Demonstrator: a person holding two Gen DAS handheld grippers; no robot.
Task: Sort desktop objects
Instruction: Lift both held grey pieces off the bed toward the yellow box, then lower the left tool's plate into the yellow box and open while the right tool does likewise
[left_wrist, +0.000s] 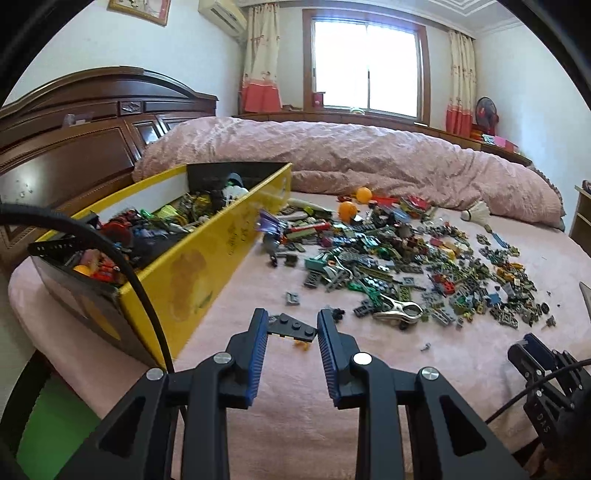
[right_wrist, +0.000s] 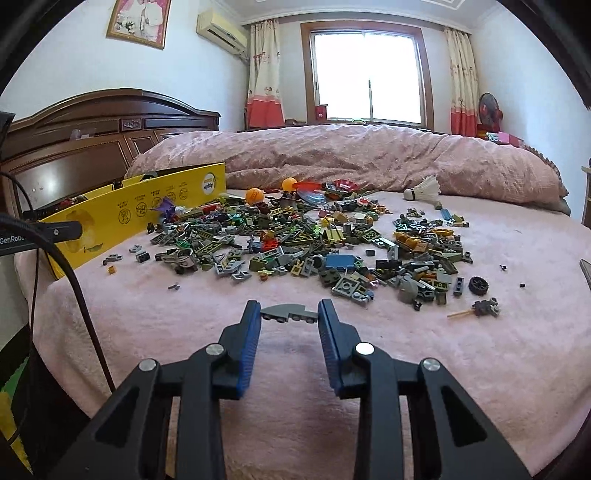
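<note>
— Between my left jaws (left_wrist: 291, 326) what do you see?

— A dark grey plate (left_wrist: 294, 328), pinched flat at both ends by the blue pads, jaws partly closed on it, held above the pink bed (left_wrist: 258, 406).

— And my right jaws (right_wrist: 289, 313)?

— Same narrow gap, closed on a lighter grey curved plate (right_wrist: 289, 313), held at both ends too.

— Where does the rest lie?

— Spread over the bed beyond both jaws: a wide pile of bricks (right_wrist: 314, 243), two orange balls (right_wrist: 255, 195), a shuttlecock (right_wrist: 424, 189), a black wheel (right_wrist: 478, 285) off to the right edge.

— And the box?

— The yellow box (left_wrist: 207, 266) stands at the left of the pile, near the headboard (left_wrist: 74, 147), open-topped, with toys inside.
</note>
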